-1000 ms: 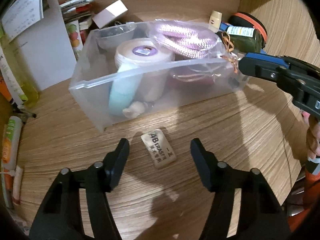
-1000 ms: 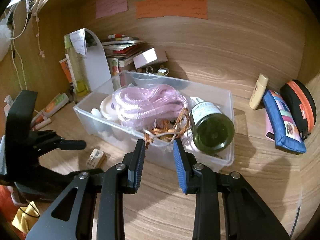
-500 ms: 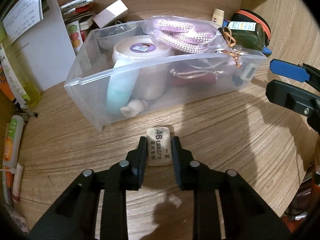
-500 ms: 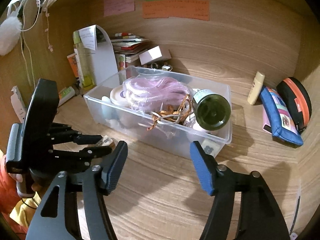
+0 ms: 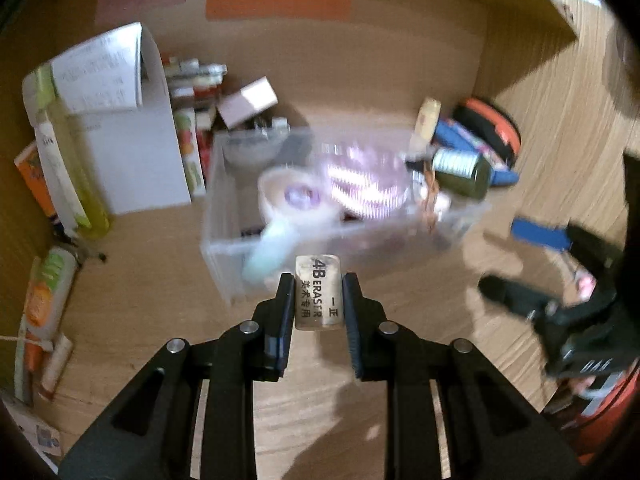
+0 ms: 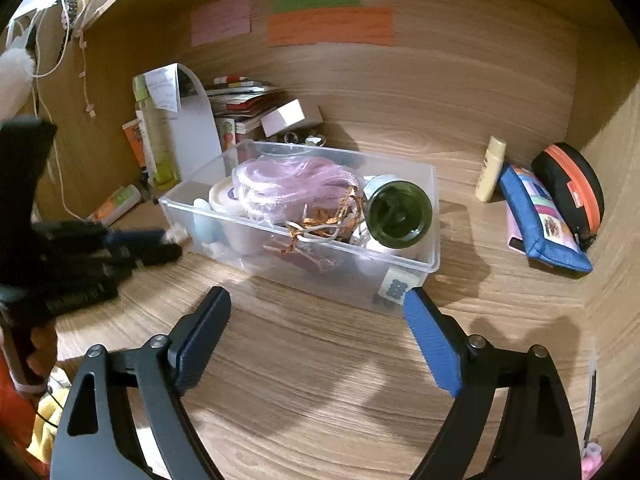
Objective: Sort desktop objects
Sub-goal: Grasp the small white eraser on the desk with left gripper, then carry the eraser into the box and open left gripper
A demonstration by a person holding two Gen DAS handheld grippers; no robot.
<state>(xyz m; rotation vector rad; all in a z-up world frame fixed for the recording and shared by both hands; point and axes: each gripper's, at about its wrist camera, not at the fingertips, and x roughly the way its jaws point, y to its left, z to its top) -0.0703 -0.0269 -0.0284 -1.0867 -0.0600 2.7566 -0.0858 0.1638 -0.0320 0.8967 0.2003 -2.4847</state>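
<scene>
My left gripper (image 5: 318,296) is shut on a beige 4B eraser (image 5: 319,291) and holds it above the desk, in front of the clear plastic bin (image 5: 224,264). The bin (image 6: 430,264) holds a pink rope bundle (image 6: 288,184), a green glass bottle (image 6: 400,216), a white tub (image 6: 224,200) and a pale blue tube. My right gripper (image 6: 316,332) is open and empty, just in front of the bin's near wall. The left gripper also shows blurred at the left of the right wrist view (image 6: 152,246).
A white paper holder (image 6: 192,128), books and a yellow-green bottle (image 6: 156,140) stand behind the bin on the left. A cream tube (image 6: 490,174), a blue pencil case (image 6: 540,220) and a black-orange pouch (image 6: 572,184) lie at the right. Wooden walls close the back and right.
My left gripper closed on the eraser and has lifted it off the desk. My right gripper opened wide and drew back from the bin.
</scene>
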